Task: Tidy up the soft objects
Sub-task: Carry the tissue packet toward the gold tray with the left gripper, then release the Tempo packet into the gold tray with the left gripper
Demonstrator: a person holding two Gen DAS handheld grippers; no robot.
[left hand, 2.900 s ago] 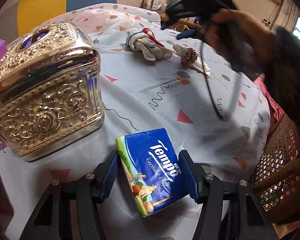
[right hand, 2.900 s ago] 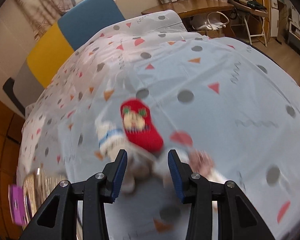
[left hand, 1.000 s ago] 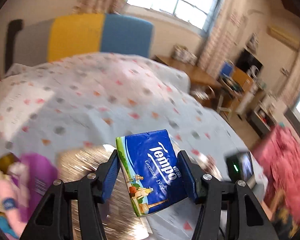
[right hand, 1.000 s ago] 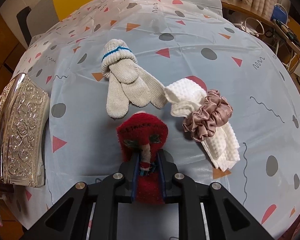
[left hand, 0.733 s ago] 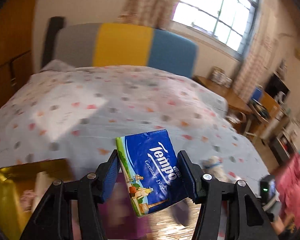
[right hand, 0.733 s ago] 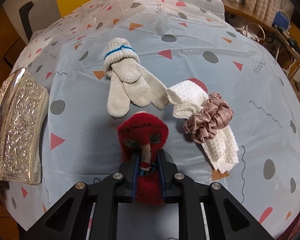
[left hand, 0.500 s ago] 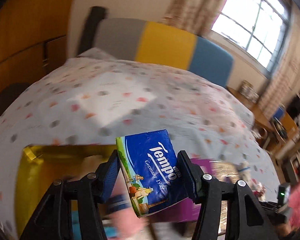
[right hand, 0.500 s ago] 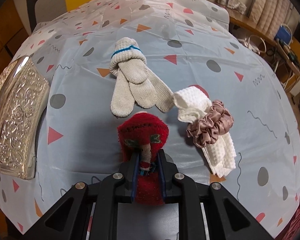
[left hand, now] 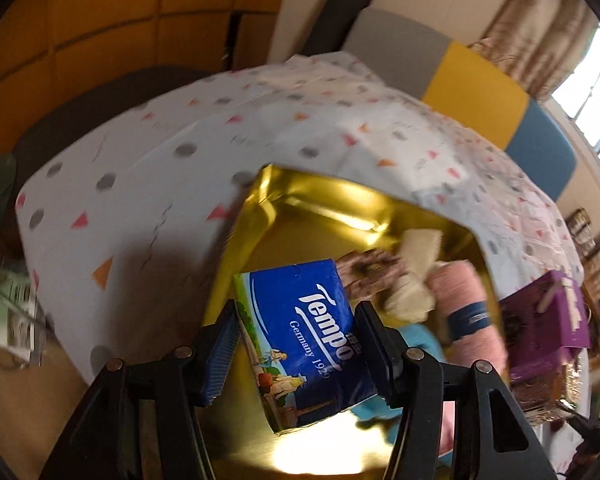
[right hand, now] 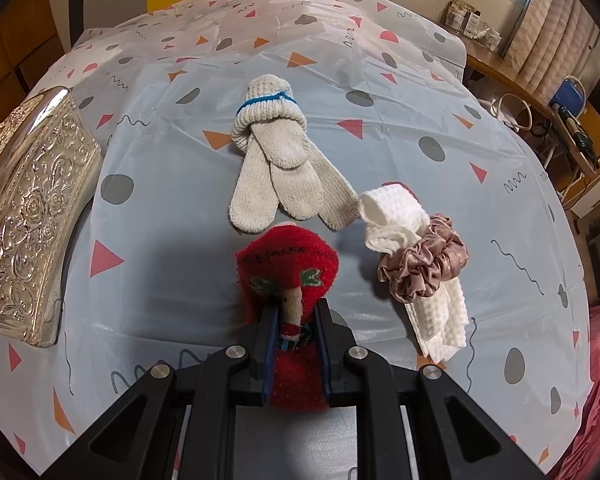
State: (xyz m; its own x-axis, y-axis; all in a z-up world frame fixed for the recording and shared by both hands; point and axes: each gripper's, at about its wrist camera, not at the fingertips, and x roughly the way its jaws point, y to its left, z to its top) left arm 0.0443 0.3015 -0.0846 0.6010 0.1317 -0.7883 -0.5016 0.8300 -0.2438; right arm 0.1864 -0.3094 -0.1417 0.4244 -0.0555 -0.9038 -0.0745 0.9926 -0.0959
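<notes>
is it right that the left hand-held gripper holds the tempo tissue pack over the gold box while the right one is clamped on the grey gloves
Not quite. The right hand-held gripper is clamped on the red sock, not the grey gloves, which lie untouched on the table beyond it, as the right wrist view shows. The rest holds: the left hand-held gripper holds the tissue pack over the gold box.

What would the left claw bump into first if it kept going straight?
Probably the gold box. The left claw, shut on the tissue pack, points down into it, likely meeting its gold floor; depth is unclear.

The left gripper [left hand: 296, 344] has carried the tissue pack [left hand: 306, 344] over the open gold box [left hand: 260, 216].
</notes>
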